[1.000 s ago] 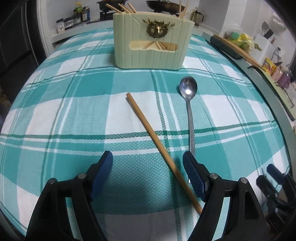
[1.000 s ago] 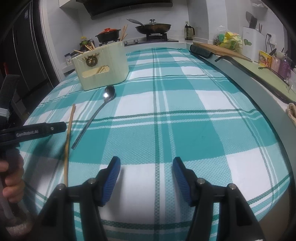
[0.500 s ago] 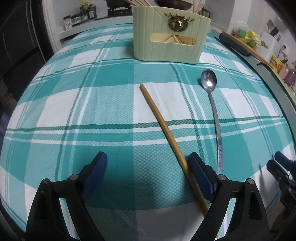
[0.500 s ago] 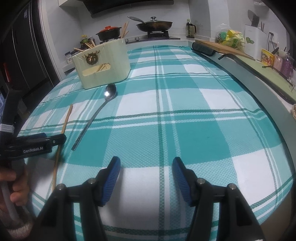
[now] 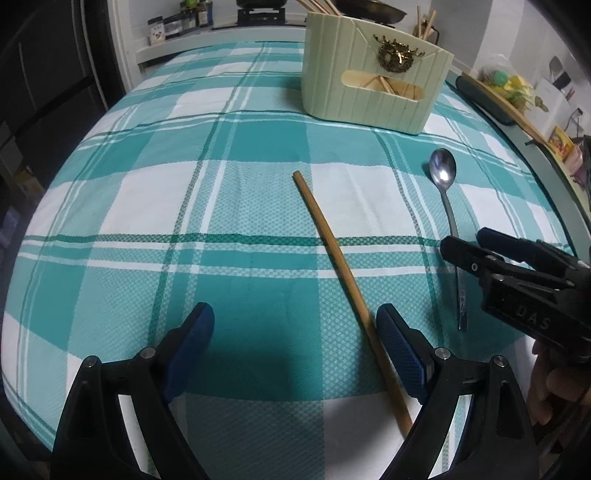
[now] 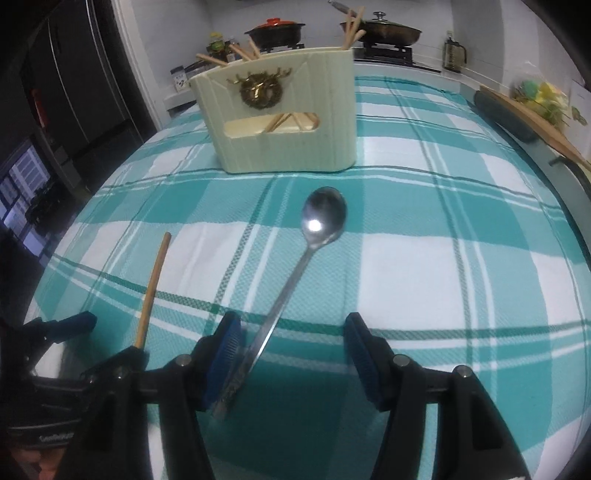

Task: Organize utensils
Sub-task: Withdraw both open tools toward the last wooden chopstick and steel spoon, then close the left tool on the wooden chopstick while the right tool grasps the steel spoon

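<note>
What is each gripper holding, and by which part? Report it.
Nothing is held. The left gripper stands open around the chopstick; the right gripper stands open around the spoon handle.

The left gripper (image 5: 295,334) hides the chopstick's (image 5: 332,251) near end.

Kitchen interior, dim. Counter (image 6: 461,258) draped in teal-and-white plaid cloth. White wall (image 6: 476,26) behind; gas stove (image 6: 384,51) bearing a red-lidded black pot (image 6: 275,31) and a lidded dark pan (image 6: 384,31). Spice jars (image 5: 177,24) on a ledge. Dark refrigerator (image 6: 74,74) at left. Wooden board (image 6: 532,122) at right.
</note>
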Available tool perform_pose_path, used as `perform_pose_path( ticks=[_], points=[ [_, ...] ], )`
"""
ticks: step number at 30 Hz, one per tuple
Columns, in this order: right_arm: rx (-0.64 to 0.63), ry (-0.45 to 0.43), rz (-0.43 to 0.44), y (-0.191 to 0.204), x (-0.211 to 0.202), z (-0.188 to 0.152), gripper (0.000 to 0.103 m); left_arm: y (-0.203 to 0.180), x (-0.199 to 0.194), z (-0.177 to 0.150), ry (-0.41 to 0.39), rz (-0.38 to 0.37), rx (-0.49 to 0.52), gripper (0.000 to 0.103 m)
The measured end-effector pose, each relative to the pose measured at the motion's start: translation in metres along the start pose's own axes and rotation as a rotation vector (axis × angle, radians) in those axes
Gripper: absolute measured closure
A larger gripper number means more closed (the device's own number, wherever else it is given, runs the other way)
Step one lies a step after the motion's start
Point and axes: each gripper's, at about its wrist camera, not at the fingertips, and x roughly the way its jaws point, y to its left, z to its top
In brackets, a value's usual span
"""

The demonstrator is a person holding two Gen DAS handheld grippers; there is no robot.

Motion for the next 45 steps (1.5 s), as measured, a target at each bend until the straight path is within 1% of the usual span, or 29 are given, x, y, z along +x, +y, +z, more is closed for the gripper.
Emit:
perform_pose_path(
  ticks=[1, 2, 5, 7, 12, 14, 15, 17, 18, 21, 23, 24, 25, 26, 28, 30, 33, 34, 35, 36, 40, 41, 43, 45],
  points=[
    [-0.022, 0.019, -0.009, 0.005, 0.006, 0.001, 0.041, 0.003, -0.001, 0.000, -0.001, 0.000, -0.006, 0.013],
    [-0.051, -0.001, -0.031, 0.009, 0.006, 0.000, 0.041, 0.006, -0.002, -0.001, -0.001, -0.001, -0.010, 0.013],
    [-0.126, 0.004, -0.084, 0.016, 0.007, -0.005, 0.042, 0.011, 0.000, -0.003, 0.006, -0.002, -0.020, 0.012],
    [-0.109, -0.002, -0.093, 0.011, 0.002, -0.011, 0.044, 0.010, 0.000, -0.004, 0.002, 0.000, -0.015, 0.012],
    [-0.034, 0.002, -0.159, -0.014, -0.013, -0.024, 0.044, 0.007, -0.002, -0.006, 0.003, -0.005, 0.006, 0.012],
    [-0.007, 0.011, -0.177, -0.023, -0.018, -0.029, 0.044, 0.008, -0.002, -0.006, 0.004, 0.002, 0.012, 0.011],
    [0.001, 0.018, -0.181, -0.026, -0.021, -0.032, 0.044, 0.010, -0.001, -0.006, 0.005, 0.016, 0.013, 0.011],
    [0.003, 0.033, -0.195, -0.030, -0.025, -0.036, 0.043, 0.013, 0.003, -0.007, 0.025, 0.068, 0.026, 0.011],
    [0.004, 0.044, -0.197, -0.031, -0.026, -0.037, 0.043, 0.016, 0.003, -0.007, 0.022, 0.074, 0.027, 0.011],
    [0.011, 0.085, -0.172, -0.035, -0.030, -0.036, 0.043, 0.025, 0.001, -0.006, 0.035, 0.072, 0.010, 0.011],
    [0.022, 0.102, -0.124, -0.036, -0.033, -0.035, 0.043, 0.031, -0.002, -0.004, 0.031, 0.075, -0.006, 0.011],
    [0.024, 0.104, -0.094, -0.036, -0.036, -0.032, 0.043, 0.035, -0.004, -0.003, 0.030, 0.061, -0.025, 0.011],
    [0.019, 0.102, -0.070, -0.036, -0.038, -0.029, 0.043, 0.037, -0.005, -0.001, 0.029, 0.034, -0.053, 0.011],
    [0.008, 0.100, -0.057, -0.034, -0.040, -0.026, 0.043, 0.040, -0.005, 0.002, 0.031, -0.017, -0.095, 0.011],
    [-0.026, 0.085, -0.049, -0.033, -0.040, -0.016, 0.043, 0.040, -0.003, 0.010, 0.035, -0.088, -0.165, 0.011],
    [-0.067, 0.066, -0.055, -0.030, -0.037, -0.005, 0.043, 0.030, 0.000, 0.019, 0.023, -0.125, -0.186, 0.011],
    [-0.108, 0.046, -0.034, -0.027, -0.026, 0.010, 0.043, 0.007, 0.013, 0.033, 0.022, -0.081, -0.137, 0.014],
    [-0.116, 0.043, -0.017, -0.026, -0.022, 0.015, 0.043, 0.002, 0.020, 0.037, 0.038, -0.061, -0.127, 0.019],
    [-0.125, 0.043, -0.006, -0.025, -0.016, 0.019, 0.043, 0.000, 0.025, 0.040, 0.050, -0.042, -0.122, 0.020],
    [-0.132, 0.044, -0.003, -0.025, -0.011, 0.024, 0.043, -0.003, 0.026, 0.043, 0.040, -0.020, -0.110, 0.020],
    [-0.146, 0.072, 0.014, -0.022, 0.015, 0.037, 0.043, -0.009, 0.033, 0.051, 0.058, 0.010, -0.070, 0.021],
    [-0.153, 0.074, 0.014, -0.019, 0.021, 0.039, 0.043, -0.010, 0.035, 0.053, 0.061, 0.018, -0.056, 0.021],
    [-0.171, 0.062, -0.014, -0.013, 0.034, 0.045, 0.043, -0.015, 0.040, 0.059, 0.069, 0.037, -0.023, 0.022],
    [-0.174, 0.031, -0.042, -0.008, 0.042, 0.054, 0.042, -0.018, 0.044, 0.065, 0.072, 0.041, 0.001, 0.028]
  ],
)
